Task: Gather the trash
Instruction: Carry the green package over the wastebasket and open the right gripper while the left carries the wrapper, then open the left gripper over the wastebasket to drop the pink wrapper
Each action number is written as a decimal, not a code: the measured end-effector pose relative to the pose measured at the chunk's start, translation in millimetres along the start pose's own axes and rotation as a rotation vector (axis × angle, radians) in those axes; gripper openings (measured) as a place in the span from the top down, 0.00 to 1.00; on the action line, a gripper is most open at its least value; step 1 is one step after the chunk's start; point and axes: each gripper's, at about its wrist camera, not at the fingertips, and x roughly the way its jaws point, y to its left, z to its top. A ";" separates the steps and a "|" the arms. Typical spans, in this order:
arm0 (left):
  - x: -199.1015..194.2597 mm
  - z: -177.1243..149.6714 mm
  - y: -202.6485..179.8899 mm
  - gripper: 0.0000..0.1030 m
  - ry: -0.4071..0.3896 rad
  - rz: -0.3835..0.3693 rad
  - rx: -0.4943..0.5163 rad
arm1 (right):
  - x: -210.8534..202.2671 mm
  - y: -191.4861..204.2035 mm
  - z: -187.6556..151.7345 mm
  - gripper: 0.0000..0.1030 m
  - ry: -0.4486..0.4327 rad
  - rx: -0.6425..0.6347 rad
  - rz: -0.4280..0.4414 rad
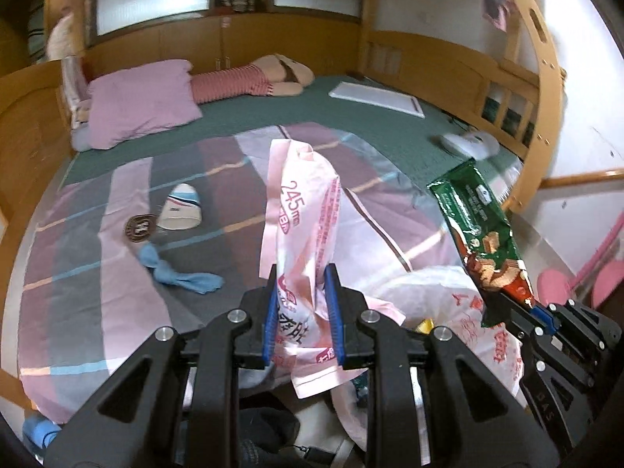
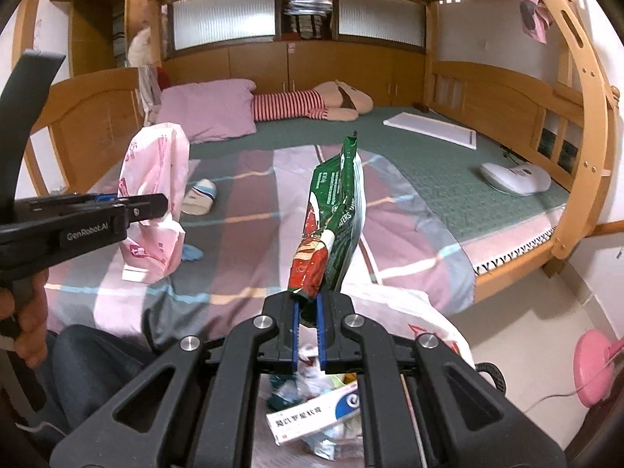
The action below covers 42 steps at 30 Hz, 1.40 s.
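Two pieces of trash are held up over the near edge of the bed, one in each pair of tongs. The left tongs are clamped on a crumpled pink wrapper, whose upper part stands above the blue pads while its lower end hangs below them. The right tongs are closed on the red bottom end of a green wafer wrapper, which rises nearly upright from the jaws. In the right wrist view the pink wrapper is to the left of the green one, and the two are apart.

Below both tongs, at the near edge of the bed, sits an open white plastic bag with red print. Inside it lie scraps of paper and a white-and-blue carton.

Farther back on the striped sheet lie a rolled sock, a round brown disc just beside it, and a blue cloth nearer. A pink pillow lies at the far left, with a striped plush toy to its right. A flat white board rests on the green mat at the far right.
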 end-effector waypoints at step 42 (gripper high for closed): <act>107.1 -62.5 -83.1 0.17 0.415 -0.395 0.197 | 12.9 -38.8 -46.4 0.52 0.149 0.054 -0.161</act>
